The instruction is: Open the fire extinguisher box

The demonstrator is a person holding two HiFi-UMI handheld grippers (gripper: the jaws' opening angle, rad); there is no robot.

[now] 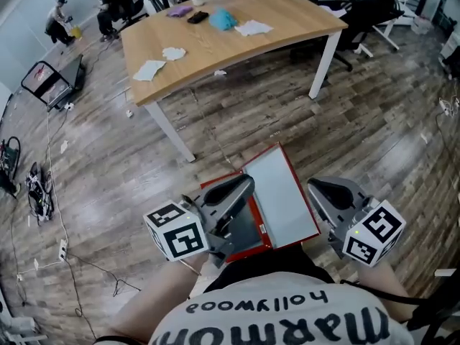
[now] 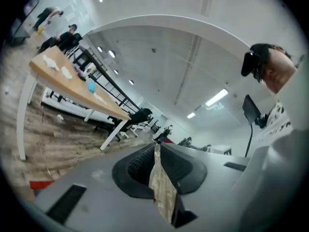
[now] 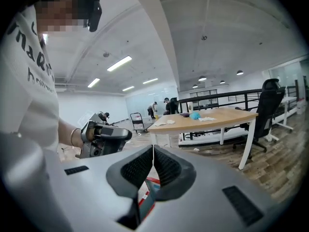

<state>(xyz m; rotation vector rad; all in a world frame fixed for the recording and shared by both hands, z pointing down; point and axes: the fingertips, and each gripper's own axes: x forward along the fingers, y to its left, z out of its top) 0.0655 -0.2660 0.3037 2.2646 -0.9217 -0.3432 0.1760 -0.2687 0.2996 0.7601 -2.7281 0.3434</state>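
The red fire extinguisher box (image 1: 248, 250) lies on the wood floor just in front of me. Its door (image 1: 280, 192), a grey panel in a red frame, stands swung open toward the right. My left gripper (image 1: 248, 182) hovers over the box's left part, jaws together, nothing between them (image 2: 157, 146). To the right of the door, my right gripper (image 1: 314, 185) is shut and empty (image 3: 153, 148). In the right gripper view the left gripper (image 3: 104, 139) shows in a hand, and a red edge of the box (image 3: 145, 197) shows below the jaws.
A wooden table (image 1: 237, 42) with white legs stands ahead, with paper scraps and a blue cloth (image 1: 223, 19) on it. Cables (image 1: 36, 189) trail over the floor at the left. Office chairs (image 1: 370, 13) and people are at the far side.
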